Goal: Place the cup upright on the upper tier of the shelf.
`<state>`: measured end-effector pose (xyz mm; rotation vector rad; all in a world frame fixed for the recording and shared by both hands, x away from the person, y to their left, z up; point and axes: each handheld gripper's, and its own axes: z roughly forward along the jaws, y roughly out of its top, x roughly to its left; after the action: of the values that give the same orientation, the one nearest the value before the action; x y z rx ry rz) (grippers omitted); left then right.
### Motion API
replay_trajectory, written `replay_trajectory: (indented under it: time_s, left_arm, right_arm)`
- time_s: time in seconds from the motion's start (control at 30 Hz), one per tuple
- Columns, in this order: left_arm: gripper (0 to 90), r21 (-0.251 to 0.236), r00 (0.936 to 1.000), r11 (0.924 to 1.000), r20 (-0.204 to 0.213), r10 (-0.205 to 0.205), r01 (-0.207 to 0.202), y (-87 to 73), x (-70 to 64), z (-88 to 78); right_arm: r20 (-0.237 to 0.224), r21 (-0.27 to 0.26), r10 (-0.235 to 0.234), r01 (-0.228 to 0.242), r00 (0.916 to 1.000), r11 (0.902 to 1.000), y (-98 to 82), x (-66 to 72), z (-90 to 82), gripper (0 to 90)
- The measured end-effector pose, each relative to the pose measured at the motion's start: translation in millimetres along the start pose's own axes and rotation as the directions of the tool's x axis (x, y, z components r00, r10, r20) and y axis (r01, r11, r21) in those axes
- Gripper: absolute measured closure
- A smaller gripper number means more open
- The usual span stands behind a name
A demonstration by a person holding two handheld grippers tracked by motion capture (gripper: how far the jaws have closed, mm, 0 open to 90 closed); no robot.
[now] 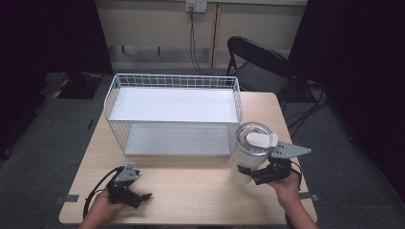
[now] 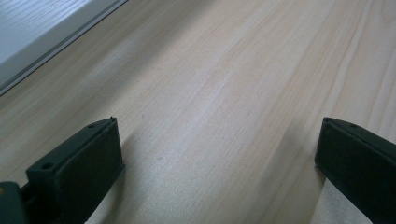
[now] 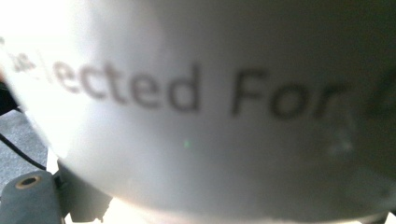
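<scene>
Right gripper [image 1: 249,177], lower right of the high view, pinches a white lidded jar [image 1: 250,152] held tilted above the tabletop [image 1: 191,186]. Wire rack [image 1: 174,114] stands just left of the jar, centre frame, its open front near. Left gripper [image 1: 138,195], lower left, jaws spread, rests on bare wood, well apart. Folding chair [image 1: 258,62] behind, upper right.

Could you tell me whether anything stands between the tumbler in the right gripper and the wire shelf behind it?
Nothing visible does. The right gripper holds the white tumbler at the front right corner of the wire shelf, with bare table around it. Both shelf levels look free of other things. The left gripper rests apart, open.
</scene>
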<state>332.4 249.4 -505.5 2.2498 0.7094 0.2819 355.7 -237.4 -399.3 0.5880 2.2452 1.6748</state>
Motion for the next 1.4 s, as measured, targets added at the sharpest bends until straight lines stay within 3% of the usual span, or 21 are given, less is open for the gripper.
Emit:
replay_trajectory:
  time_s: [0.83, 1.4]
  left_arm:
    - [0.1, 0.001, 1.0000, 1.0000, 0.000, 0.000, 0.000, 0.0, 0.1, -0.1]
    - [0.1, 0.004, 1.0000, 1.0000, 0.000, 0.004, -0.004, 0.0, 0.3, -0.2]
  right_arm:
    - [-0.054, 0.008, -0.011, 0.011, 0.9985, 0.9999, 59.1, -3.6, 10.0, 9.4]
    - [-0.086, 0.030, 0.006, -0.004, 0.9963, 0.9995, 83.3, -5.3, 21.8, 9.4]
